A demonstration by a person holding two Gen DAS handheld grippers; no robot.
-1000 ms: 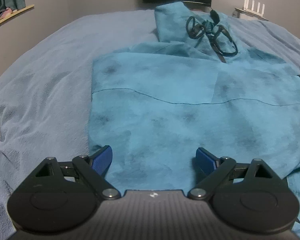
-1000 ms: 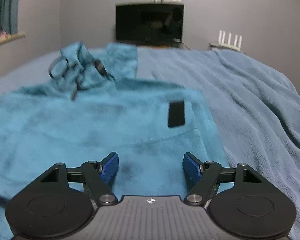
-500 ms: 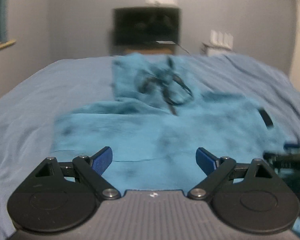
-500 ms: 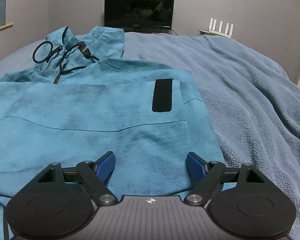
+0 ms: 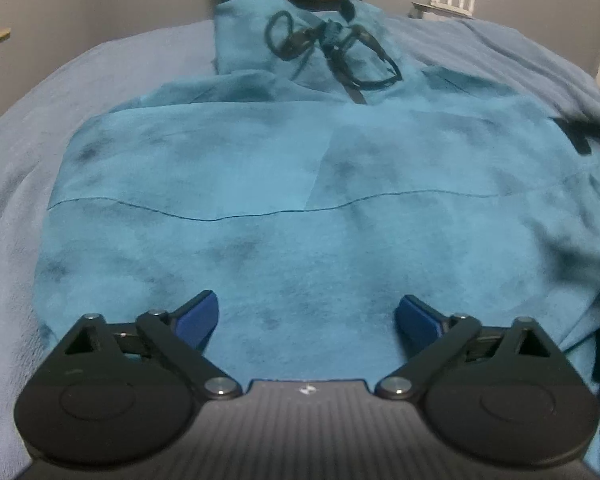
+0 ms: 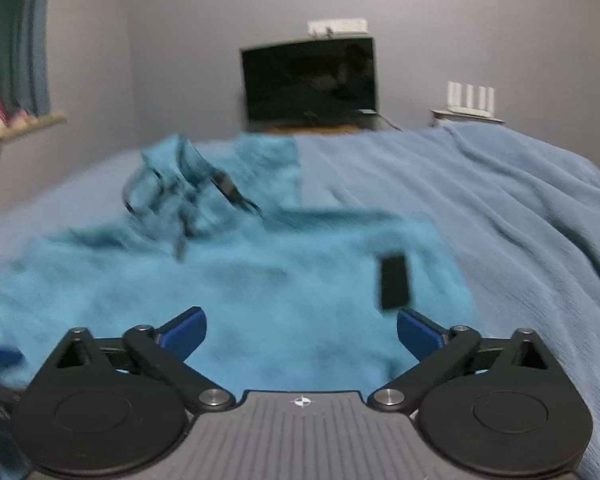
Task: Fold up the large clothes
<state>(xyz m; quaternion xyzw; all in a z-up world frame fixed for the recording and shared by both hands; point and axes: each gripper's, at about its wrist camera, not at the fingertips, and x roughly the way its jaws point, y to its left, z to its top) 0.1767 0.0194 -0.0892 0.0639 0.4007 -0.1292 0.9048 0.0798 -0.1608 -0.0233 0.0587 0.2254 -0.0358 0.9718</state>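
A large teal fleece pullover [image 5: 300,184] lies flat on the bed, collar and black drawcords [image 5: 332,44] at the far end. It also shows, blurred, in the right wrist view [image 6: 260,288], with a black patch [image 6: 394,282] near its right edge. My left gripper [image 5: 306,316] is open and empty over the garment's near hem. My right gripper [image 6: 300,330] is open and empty over the hem's right part.
A blue blanket [image 6: 500,216] covers the bed [image 5: 16,168] on both sides of the garment. A dark monitor [image 6: 310,80] stands against the far wall, a white router [image 6: 470,98] to its right. A curtain [image 6: 16,36] and shelf are at the left.
Both grippers stay open and empty. The left view has tilted back down onto the garment. The right view has lifted and now blurs with motion.
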